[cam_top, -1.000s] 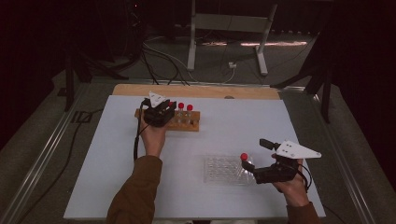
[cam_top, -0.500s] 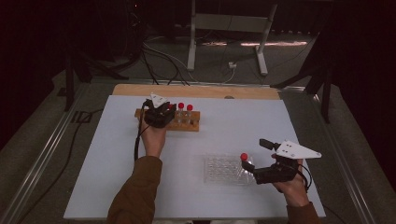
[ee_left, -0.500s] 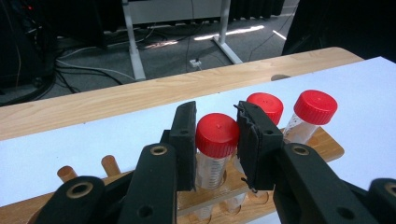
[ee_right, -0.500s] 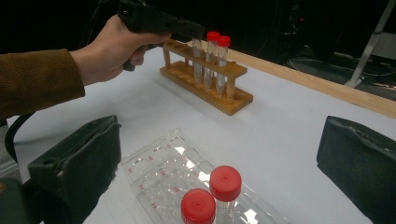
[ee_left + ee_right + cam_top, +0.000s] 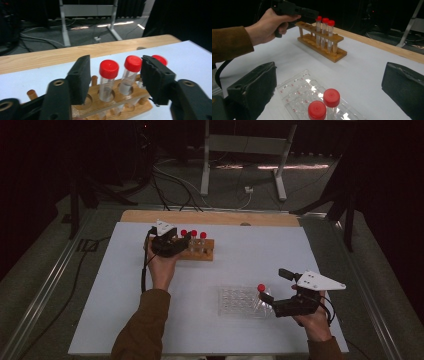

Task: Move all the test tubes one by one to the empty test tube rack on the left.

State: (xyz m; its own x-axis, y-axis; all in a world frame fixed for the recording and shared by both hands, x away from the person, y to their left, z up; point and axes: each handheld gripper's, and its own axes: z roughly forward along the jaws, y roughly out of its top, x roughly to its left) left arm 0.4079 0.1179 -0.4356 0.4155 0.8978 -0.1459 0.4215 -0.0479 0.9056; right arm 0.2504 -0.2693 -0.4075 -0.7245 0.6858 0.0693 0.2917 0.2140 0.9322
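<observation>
1. Three red-capped tubes [image 5: 108, 77] are stood upright in the wooden rack [image 5: 200, 254] — long axes vertical, caps pointing up — at the far left part of the white table [image 5: 125, 320].
2. Two of them are seen between the parted jaws of the left gripper [image 5: 113, 77], which have just been opening; the pads are not pressed on any tube.
3. Two more capped tubes [image 5: 331, 100] are stood upright at the clear tray [image 5: 297, 92], between the wide-apart jaws of the right gripper [image 5: 329, 87] — nothing is gripped.
</observation>
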